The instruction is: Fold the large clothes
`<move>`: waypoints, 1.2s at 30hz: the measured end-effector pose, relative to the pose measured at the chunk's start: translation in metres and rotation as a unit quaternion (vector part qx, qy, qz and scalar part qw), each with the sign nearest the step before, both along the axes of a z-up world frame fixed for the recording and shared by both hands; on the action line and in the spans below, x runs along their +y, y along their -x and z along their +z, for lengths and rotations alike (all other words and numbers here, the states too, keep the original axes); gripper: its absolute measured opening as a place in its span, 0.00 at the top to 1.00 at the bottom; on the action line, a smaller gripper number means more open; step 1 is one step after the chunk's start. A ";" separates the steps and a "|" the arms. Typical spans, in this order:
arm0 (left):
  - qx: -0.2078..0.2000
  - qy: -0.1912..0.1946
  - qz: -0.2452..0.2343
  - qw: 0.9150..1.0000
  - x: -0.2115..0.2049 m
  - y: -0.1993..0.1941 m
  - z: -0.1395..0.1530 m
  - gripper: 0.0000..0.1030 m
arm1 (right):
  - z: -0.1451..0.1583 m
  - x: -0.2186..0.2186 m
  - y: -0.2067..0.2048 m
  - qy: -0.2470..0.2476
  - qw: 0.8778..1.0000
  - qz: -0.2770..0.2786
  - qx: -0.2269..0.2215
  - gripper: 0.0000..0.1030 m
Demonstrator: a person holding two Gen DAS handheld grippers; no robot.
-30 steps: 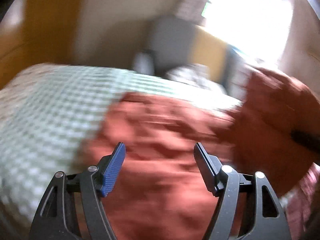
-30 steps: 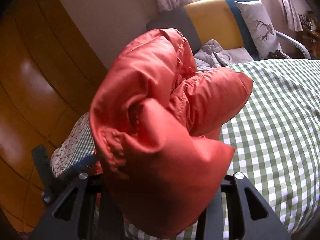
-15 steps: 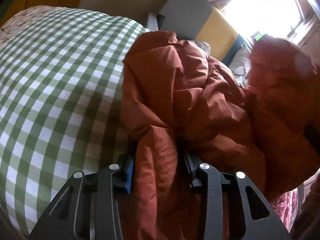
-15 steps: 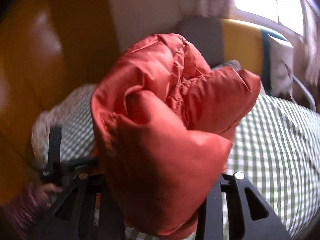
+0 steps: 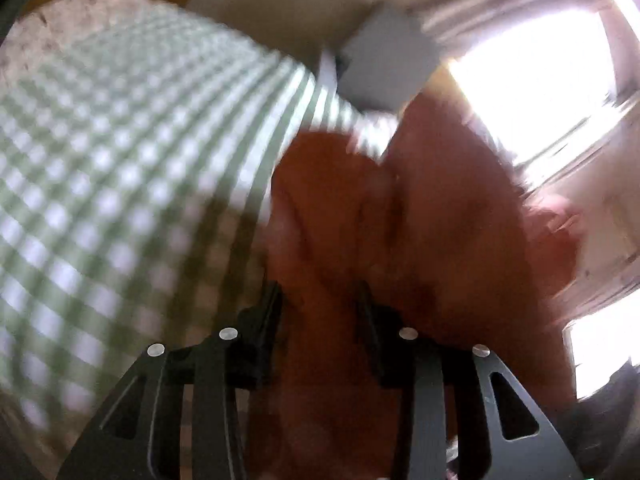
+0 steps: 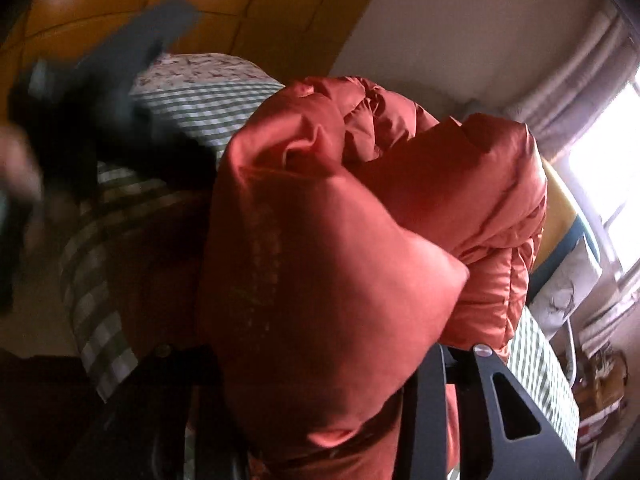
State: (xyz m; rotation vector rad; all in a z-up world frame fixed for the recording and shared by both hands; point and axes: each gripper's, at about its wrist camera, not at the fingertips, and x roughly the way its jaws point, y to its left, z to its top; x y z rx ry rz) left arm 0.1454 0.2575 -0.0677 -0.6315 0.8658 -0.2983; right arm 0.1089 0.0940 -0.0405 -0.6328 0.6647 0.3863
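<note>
Mostly blurred | left tool (image 5: 318,300) clamps red jacket (image 5: 400,240) | right tool (image 6: 320,380) grips jacket, fingertips hidden

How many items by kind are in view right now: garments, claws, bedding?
Red puffer jacket: 1
Claws: 2, the left claw and the right claw, both clamped on the jacket
Green checked bed cover: 1
Floral sheet under it: 1
Cushion with a deer print: 1
Total: 6
</note>
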 end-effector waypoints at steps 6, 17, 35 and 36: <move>-0.140 0.000 -0.107 0.984 -0.031 -0.001 0.103 0.18 | -0.004 0.000 0.005 0.006 0.999 0.015 -0.028 0.50; -0.051 -0.107 -0.290 0.950 -0.159 -0.044 0.102 0.70 | -0.004 0.002 0.045 0.021 0.996 0.035 -0.081 0.21; -0.037 -0.117 -0.149 0.981 -0.081 -0.007 0.092 0.85 | 0.058 -0.135 -0.013 -0.276 0.952 -0.040 0.129 0.34; -0.030 -0.119 -0.137 0.983 -0.078 -0.007 0.089 0.85 | 0.056 -0.134 -0.014 -0.268 0.954 -0.039 0.129 0.35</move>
